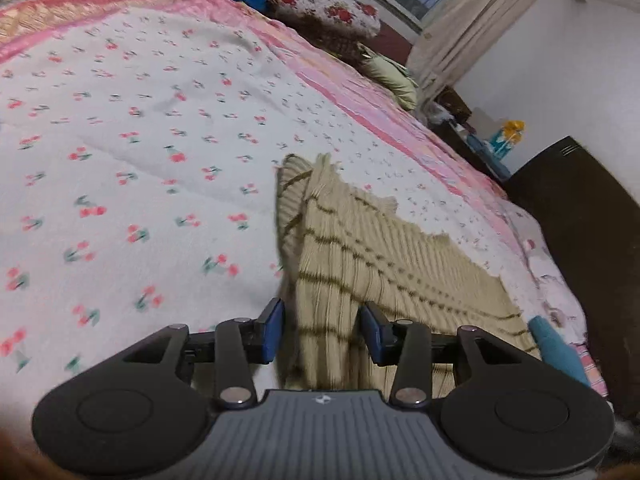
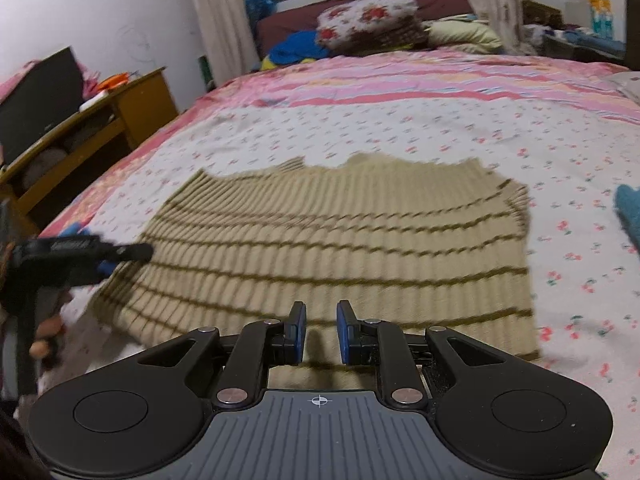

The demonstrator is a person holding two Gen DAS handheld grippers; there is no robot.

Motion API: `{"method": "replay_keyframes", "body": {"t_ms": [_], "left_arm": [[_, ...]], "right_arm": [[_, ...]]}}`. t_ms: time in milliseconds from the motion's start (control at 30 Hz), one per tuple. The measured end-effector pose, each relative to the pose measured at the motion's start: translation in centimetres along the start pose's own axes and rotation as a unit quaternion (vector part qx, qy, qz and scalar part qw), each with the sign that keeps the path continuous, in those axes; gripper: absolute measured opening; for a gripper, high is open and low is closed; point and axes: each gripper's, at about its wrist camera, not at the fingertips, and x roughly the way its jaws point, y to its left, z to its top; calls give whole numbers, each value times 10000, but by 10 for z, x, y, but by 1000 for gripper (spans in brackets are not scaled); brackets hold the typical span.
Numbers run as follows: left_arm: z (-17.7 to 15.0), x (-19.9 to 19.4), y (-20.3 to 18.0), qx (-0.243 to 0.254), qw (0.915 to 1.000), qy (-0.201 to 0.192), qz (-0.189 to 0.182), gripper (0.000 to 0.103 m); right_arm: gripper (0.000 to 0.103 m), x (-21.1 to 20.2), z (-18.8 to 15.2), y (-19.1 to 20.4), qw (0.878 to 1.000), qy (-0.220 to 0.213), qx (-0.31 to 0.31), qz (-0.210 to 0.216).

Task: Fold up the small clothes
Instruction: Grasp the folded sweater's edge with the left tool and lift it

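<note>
Mostly flat, beige ribbed sweater (image 2: pixel 328 240), thin olive stripes, one edge bunched

striped knit top (image 2: pixel 332 240) flat on bedspread (image 2: pixel 440 128), right claw (image 2: pixel 321 332) above

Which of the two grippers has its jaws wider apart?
The left gripper: its jaws straddle the striped beige garment; the right gripper shows a narrower gap.
</note>
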Motion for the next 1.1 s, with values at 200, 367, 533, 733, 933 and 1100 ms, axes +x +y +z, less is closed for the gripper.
{"method": "replay_keyframes", "body": {"t_ms": [200, 367, 533, 733, 933, 1100], "left_arm": [[5, 9, -6, -65, 9998, 97, -155, 44], [12, 17, -12, -250, 9996, 129, -99, 27], [16, 6, -45, -112, 9993, -35, -349, 23], [13, 8, -104, 252, 9966, 89, -783, 22], [-6, 25, -149, 524, 9931, 412, -962, 22], [-18, 39, -170, 572, 9922, 573, -950, 22]], "right_arm": [[18, 3, 4, -7, 9999, -65, 103, -97], [18, 12, 23, -16, 9994, -299, 117, -159], [19, 30, 30, -33, 9987, -145, 489, -69], [18, 33, 36, -12, 9990, -375, 128, 224], [15, 48, 33, -21, 9991, -2, 241, 336], [15, 38, 38, -42, 9981, -37, 561, 246]]}}
